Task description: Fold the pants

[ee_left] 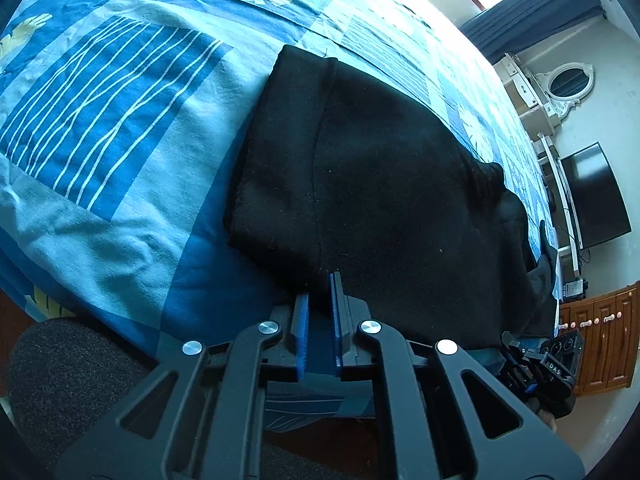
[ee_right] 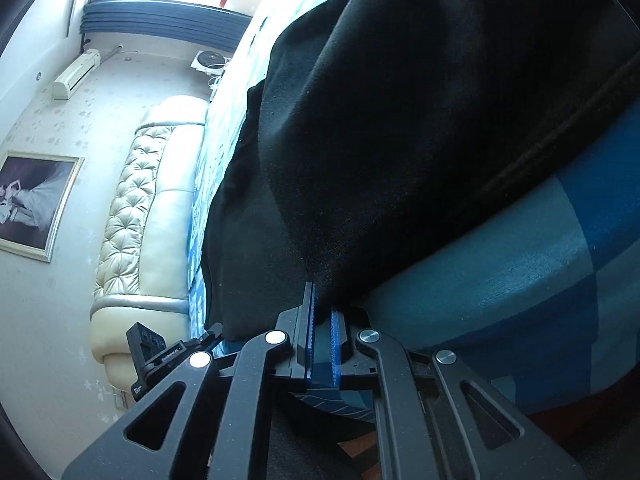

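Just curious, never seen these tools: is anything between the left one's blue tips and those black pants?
No. In the left wrist view the left hand-held gripper meets the near edge of the black pants, with cloth between its blue pads.

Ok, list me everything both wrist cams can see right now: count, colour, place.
Pants: one, black, folded on bed, near edge.
Bedspread: one, blue patchwork, covers bed.
Headboard: one, cream, tufted, at bed's end.
TV: one, black, by wall.
Mirror: one, white oval frame, on wall.
Cabinet: one, brown wood, under TV.
Picture: one, gold frame, on wall.
Left gripper: black, blue jaws pinching pants edge.
Right gripper: black, blue jaws pinching pants edge.
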